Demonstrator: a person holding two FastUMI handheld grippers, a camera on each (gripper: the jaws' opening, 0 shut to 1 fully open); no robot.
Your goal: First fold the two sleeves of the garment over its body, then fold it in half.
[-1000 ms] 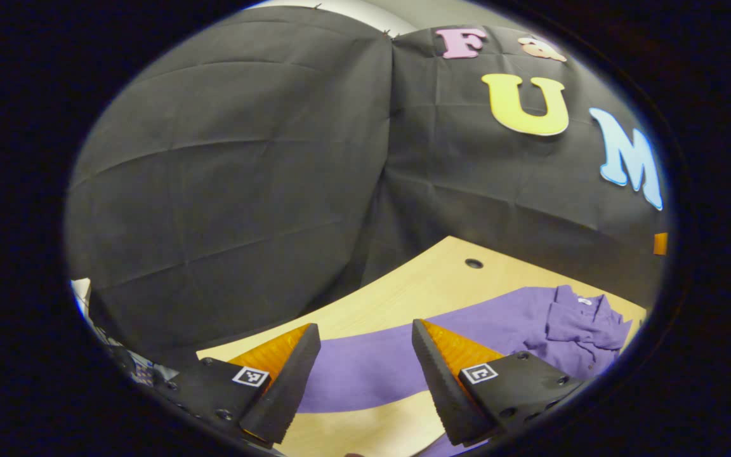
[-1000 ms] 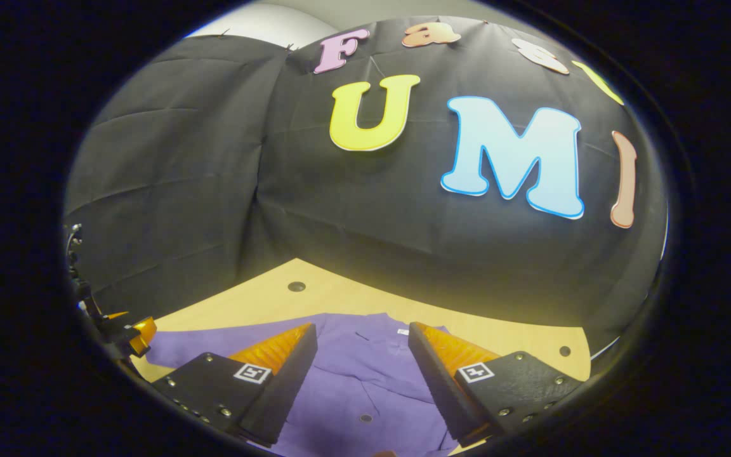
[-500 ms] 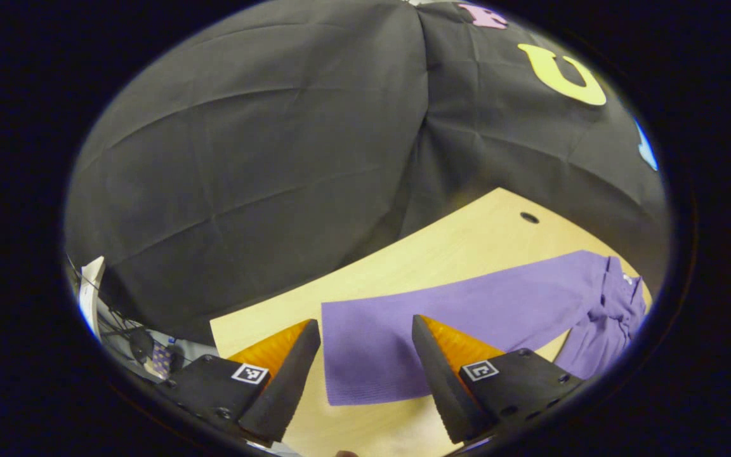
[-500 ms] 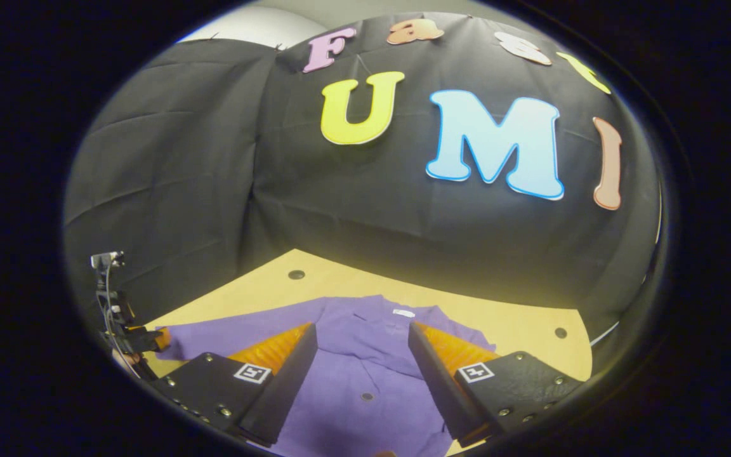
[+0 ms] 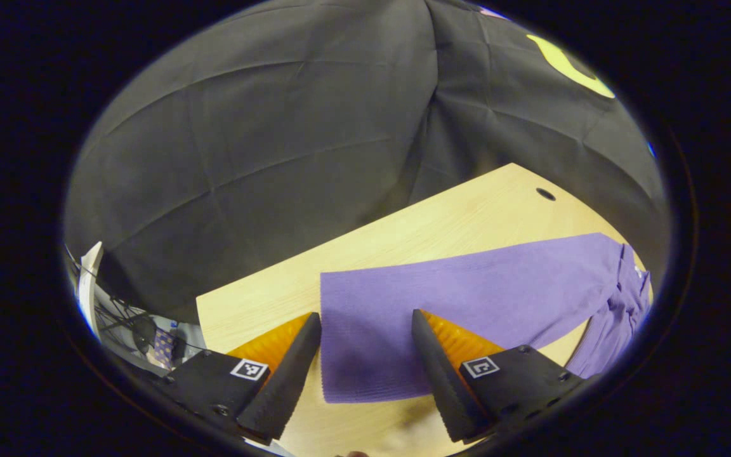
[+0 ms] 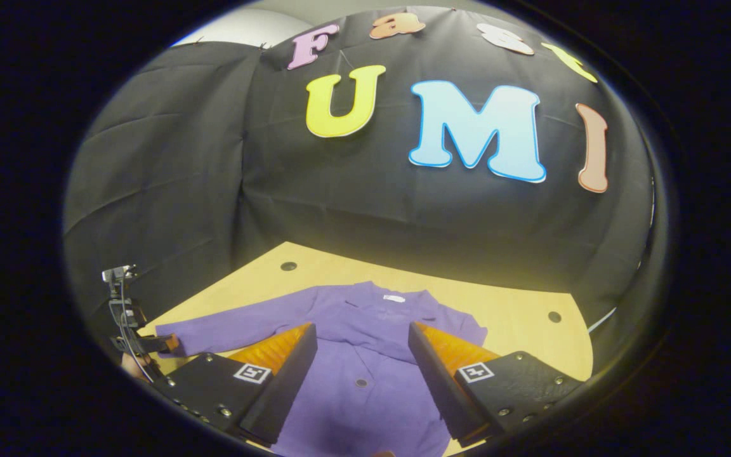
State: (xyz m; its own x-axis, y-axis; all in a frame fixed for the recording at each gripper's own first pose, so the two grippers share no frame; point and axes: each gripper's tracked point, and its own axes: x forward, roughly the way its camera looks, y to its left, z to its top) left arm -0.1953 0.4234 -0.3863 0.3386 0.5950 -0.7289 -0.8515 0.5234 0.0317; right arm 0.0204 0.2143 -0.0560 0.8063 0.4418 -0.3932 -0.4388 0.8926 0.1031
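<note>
Black cloth walls close off the booth behind a pale wooden worktop (image 6: 518, 311), and a purple garment (image 6: 365, 355) lies spread flat on that worktop with its collar toward the cloth wall. A row of dark buttons runs down the garment's front, and a small white label sits at the neck.

From the left gripper view, the garment's sleeve (image 5: 467, 292) stretches out straight across the worktop, away from the garment's body, which bunches at the right edge of that view. The sleeve's cuff end lies square and flat near the worktop's edge. The left claw (image 5: 365, 355) is released, its two fingers spread wide on either side of the cuff end and just above it; neither finger presses on the fabric as far as can be seen.

From the right gripper view, the right claw (image 6: 362, 368) is also released, its fingers parted wide over the garment's chest, with the button line between them. The left claw (image 6: 150, 346) appears at the far end of the outstretched sleeve, at the worktop's edge, with part of a hand beside it.

Round holes (image 6: 288, 266) mark the worktop beyond the garment's shoulders, close to the cloth wall. A light stand or cabling shows past the worktop's edge, too small to make out.
</note>
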